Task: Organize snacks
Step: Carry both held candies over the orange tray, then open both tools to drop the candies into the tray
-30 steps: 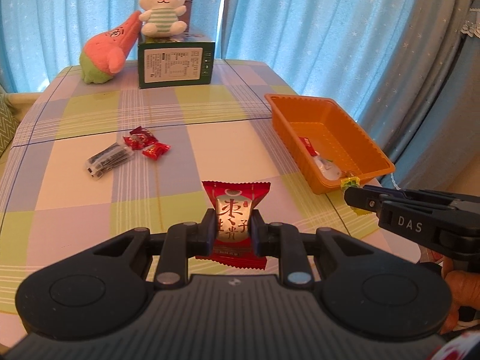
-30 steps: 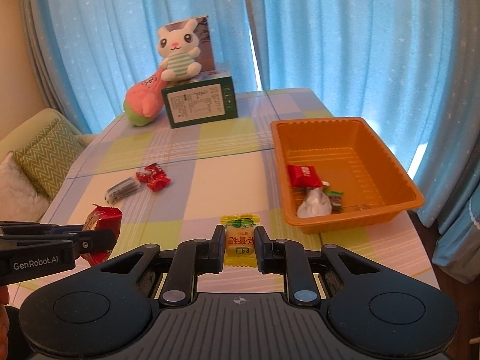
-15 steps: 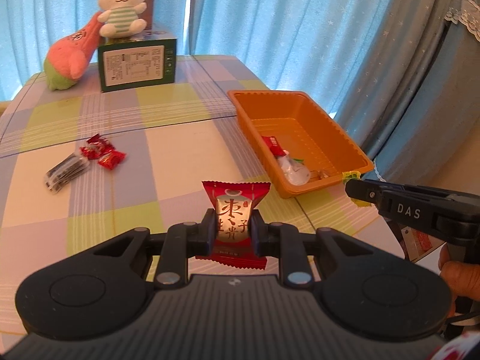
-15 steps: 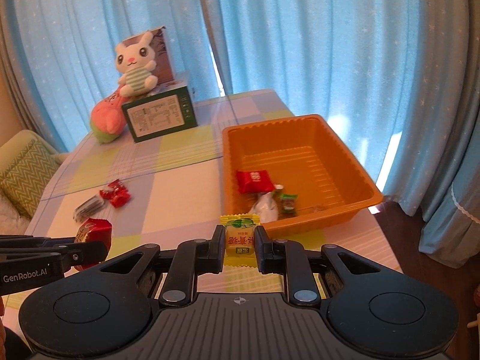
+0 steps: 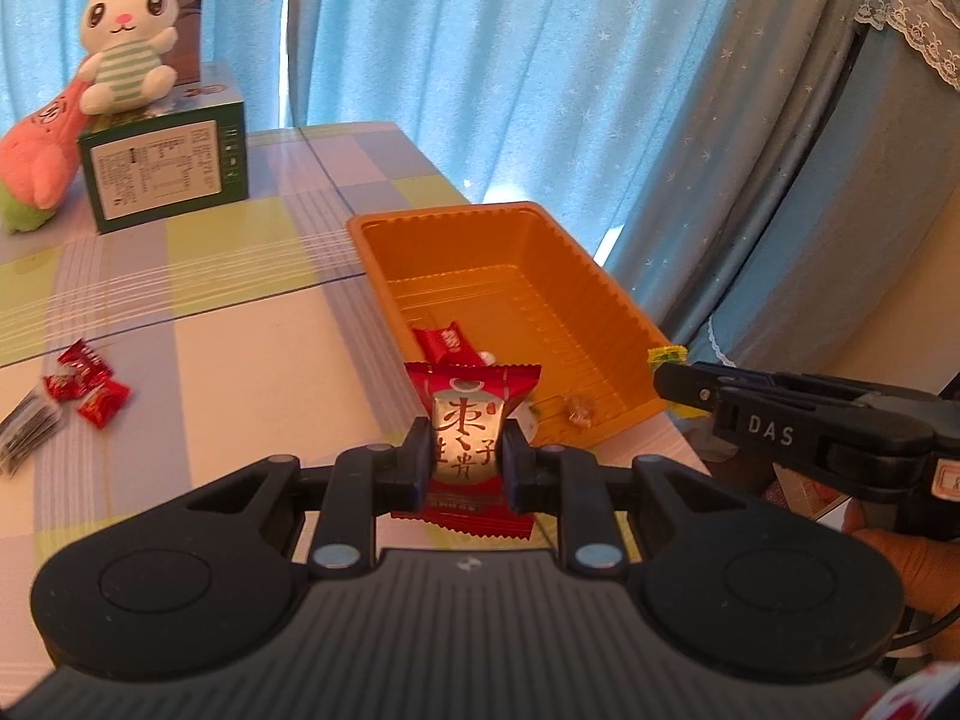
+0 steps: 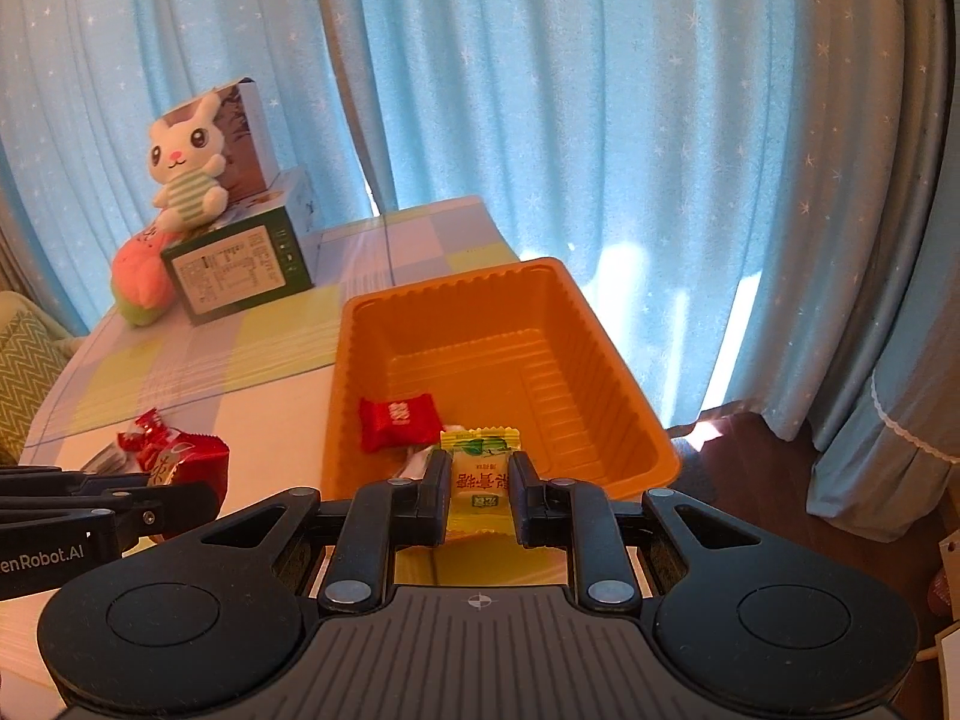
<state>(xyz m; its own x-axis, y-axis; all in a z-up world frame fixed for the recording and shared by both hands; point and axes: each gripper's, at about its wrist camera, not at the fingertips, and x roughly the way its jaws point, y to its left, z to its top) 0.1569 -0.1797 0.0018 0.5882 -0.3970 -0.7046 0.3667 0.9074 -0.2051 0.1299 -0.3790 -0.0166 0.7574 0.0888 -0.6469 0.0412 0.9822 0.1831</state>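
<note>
Left gripper (image 5: 465, 462): jaws clamped on one red snack packet (image 5: 471, 420), held between the pads, long axis upright, printed face toward the camera, crimped ends at top and bottom.

Right gripper (image 6: 480, 489): jaws clamped on one yellow candy packet (image 6: 480, 468), also upright, crimped end up, label facing the camera.

Orange tray (image 6: 606, 360): directly ahead of the right gripper, its near rim just beyond the fingertips; ahead and to the right of the left gripper. Long axis runs away from both grippers. Inside, near end: one red packet (image 6: 399, 420), one pale wrapper partly hidden, and one small candy.

Table (image 5: 240, 330), ahead-left of the left gripper: three small red candies (image 5: 90, 387) clustered, one dark packet (image 5: 27, 429) just beside them.
</note>
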